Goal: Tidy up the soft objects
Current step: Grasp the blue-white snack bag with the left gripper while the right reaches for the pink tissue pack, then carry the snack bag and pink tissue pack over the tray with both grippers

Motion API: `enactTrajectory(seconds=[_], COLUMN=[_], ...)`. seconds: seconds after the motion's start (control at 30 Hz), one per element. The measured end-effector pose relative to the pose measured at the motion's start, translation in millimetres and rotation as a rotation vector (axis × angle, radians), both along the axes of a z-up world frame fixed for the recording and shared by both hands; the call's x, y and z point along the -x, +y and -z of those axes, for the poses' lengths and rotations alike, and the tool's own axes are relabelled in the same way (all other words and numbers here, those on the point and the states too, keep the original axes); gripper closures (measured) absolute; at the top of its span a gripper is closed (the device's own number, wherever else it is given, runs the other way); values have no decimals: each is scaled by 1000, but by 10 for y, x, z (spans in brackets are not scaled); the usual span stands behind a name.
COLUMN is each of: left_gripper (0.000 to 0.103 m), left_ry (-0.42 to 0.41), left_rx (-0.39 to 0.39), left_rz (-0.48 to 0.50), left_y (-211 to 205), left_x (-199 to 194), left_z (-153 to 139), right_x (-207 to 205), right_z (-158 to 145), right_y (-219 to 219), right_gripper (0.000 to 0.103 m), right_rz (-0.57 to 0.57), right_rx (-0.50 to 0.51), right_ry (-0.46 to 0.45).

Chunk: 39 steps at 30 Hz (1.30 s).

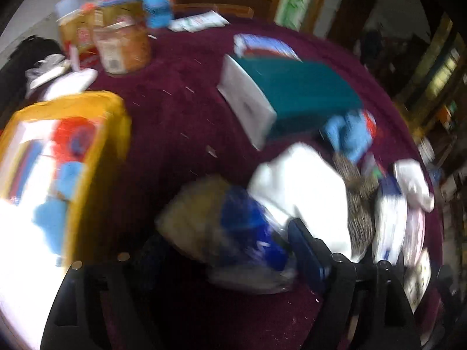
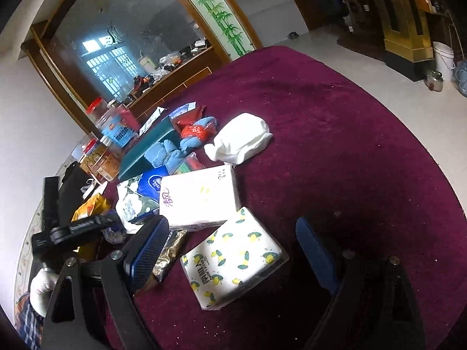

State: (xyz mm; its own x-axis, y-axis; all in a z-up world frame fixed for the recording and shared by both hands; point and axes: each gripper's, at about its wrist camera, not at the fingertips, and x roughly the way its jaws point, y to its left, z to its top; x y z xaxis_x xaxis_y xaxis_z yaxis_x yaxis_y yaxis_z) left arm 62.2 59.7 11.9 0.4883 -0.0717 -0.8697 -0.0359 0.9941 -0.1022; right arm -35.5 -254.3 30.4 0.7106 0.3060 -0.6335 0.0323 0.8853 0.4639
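Two grippers are over the bench (image 2: 335, 110), which is spread with a maroon cloth, and the nearer match is the right one. The right gripper (image 2: 242, 242) stands with its jaws wide apart and nothing pressed between them; the lemon-print tissue pack (image 2: 233, 258) lies on the cloth directly between and just ahead of its fingers, touching neither pad as far as I can tell. The pack's long axis runs slantwise across the gap, from near the left finger low down toward the right finger farther out, so I judge the wrist needs a small roll to bring the pads square onto its long sides. Just beyond it, touching its far corner, sits the white tissue pack (image 2: 200, 201), and farther ahead the white folded cloth (image 2: 240, 138) lies apart from both.

The left gripper (image 1: 233, 250) is also open, holding nothing. That view is badly blurred. A crinkly bag with blue print (image 1: 233, 233) lies between its fingers, close against the right finger, with a white soft bundle (image 1: 300, 186) just beyond. A yellow package (image 1: 96, 134) lies off to its left.
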Motion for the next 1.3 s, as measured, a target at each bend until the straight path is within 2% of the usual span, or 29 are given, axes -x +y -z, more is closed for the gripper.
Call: enactTrajectory(seconds=[0.03,0.07,0.17,0.27,0.4,0.6,0.93,1.03,1.3], left_gripper=[40,47,59,59,59,58,58,58,58], left_ry=[-12,-8,-22,-37,-57,-137,-178,-183,-189], left_rx=[-10,10,36,49,148,277,358,375,421], left_rz=[29,73,127,162,170,174,99,72,26], left_y=[-44,-87,-104,-84,-14,107,687,860,1150], left_x=[35,77,271,480,677,1158,1665,1775,1890], left_z=[-13,-24,-110,-187,-307,-570,-604,-588,-474], right_x=[5,12,13,5,1,5,-16,90,-55], right_z=[-2,-4,0,2,4,13,29,-110,-279], right_y=[-1,-3,-11,-6,-6,-21,-40,-27,196], right_gripper=[15,15,15,15,15,15,15,15,15], right_rz=[2,5,8,6,6,21,48,88,5], right_rx=[0,-2,-2,0,-1,4,36,129,169], right_ry=[-2,-4,-2,1,1,9,35,-16,26])
